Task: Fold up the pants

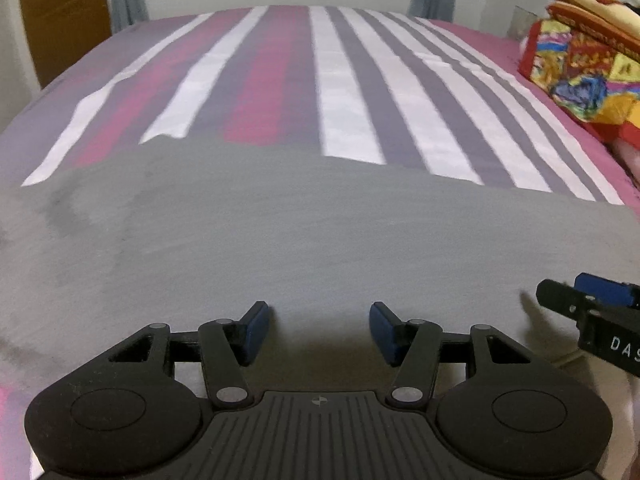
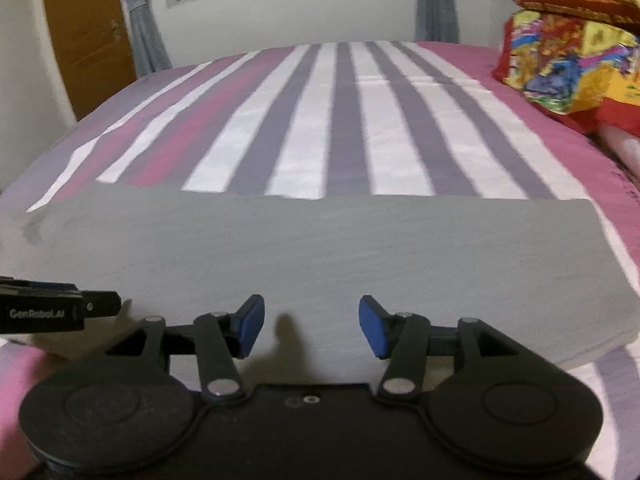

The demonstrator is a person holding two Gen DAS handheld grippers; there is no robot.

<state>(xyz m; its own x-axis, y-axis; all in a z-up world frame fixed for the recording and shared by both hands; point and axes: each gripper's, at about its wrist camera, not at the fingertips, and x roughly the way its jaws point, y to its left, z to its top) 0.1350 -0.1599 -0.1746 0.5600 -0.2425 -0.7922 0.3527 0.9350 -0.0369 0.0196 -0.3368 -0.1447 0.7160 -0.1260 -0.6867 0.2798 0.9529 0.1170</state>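
Pants (image 2: 320, 264) are lying soft and limp across the bed (image 2: 320, 120); left gripper (image 1: 320, 330) and right gripper (image 2: 312, 326) are hovering open, empty; near hem corners are probably offering the best hold.

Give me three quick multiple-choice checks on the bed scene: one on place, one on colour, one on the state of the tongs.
1. Where do the grey pants lie?
A. On the near part of the striped bedsheet
B. On the floor
C. On the colourful bedding pile

2. What colour are the tongs' pads?
A. Red
B. Blue
C. White

3. How do the left tongs and right tongs stand?
A. Both clamped on cloth
B. One clamped
C. Both open, gripping nothing

Key: 1 A, the pants lie across the sheet's near end; 2 B, the pads are blue; 3 C, clear gaps between the pads.
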